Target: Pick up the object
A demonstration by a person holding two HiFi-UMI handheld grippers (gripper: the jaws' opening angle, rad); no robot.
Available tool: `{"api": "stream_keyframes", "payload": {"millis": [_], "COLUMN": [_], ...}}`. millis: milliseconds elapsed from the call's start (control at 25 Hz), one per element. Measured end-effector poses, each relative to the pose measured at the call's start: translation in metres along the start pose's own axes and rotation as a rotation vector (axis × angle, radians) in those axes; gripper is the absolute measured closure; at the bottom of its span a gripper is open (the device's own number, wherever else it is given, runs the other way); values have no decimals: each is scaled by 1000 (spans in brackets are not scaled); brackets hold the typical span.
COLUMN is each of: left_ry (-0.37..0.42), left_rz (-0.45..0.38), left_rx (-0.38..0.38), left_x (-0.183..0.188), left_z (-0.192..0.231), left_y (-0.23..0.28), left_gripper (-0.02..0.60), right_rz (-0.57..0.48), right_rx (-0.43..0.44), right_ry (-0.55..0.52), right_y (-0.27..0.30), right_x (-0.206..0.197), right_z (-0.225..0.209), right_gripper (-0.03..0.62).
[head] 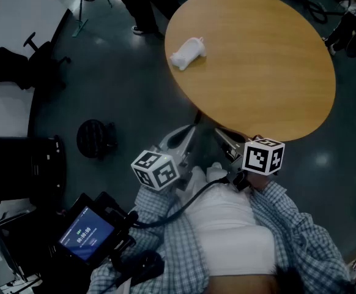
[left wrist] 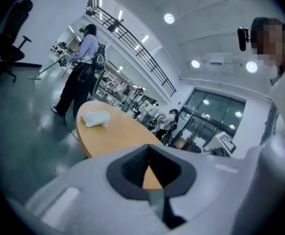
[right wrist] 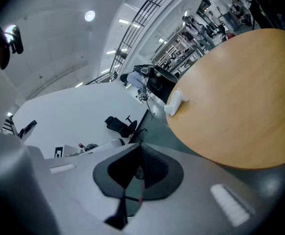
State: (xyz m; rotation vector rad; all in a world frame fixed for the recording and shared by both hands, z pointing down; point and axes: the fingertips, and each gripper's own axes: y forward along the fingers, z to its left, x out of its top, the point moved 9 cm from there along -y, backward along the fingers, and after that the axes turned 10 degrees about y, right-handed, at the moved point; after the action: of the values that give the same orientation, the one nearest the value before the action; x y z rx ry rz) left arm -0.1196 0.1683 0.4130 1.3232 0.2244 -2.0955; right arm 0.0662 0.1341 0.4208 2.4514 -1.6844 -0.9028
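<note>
Object (head: 187, 52), white & soft-looking, lies on round wood table (head: 270, 60), near its far-left edge, nothing touching it. Left gripper (head: 189, 133) & right gripper (head: 221, 135) are held close to the person's body, just by the table's near edge, well apart from object. Both have jaws clenched together, w/ nothing between them.

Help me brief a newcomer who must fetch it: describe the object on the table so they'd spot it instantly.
Find the round wooden table on the dark floor. Near its edge, on the side where a person in dark trousers stands, lies a small white lumpy object. It is the only thing on the tabletop, pale against the orange-brown wood.
</note>
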Motion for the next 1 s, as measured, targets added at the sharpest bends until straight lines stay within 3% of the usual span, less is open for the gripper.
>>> {"api": "stream_keyframes", "payload": {"millis": [640, 1000], "left_ry": [-2, 67], "left_rz": [8, 42], "left_rx": [2, 83], "left_x": [0, 10], "left_z": [0, 2], "left_y": [1, 7], "left_gripper": [582, 581], "right_rz": [-13, -9], "right_rx": [5, 7], "right_ry": [44, 58], "right_y": [-3, -21], "right_x": [2, 12], "right_z": [-2, -5], "right_gripper": [591, 591]}}
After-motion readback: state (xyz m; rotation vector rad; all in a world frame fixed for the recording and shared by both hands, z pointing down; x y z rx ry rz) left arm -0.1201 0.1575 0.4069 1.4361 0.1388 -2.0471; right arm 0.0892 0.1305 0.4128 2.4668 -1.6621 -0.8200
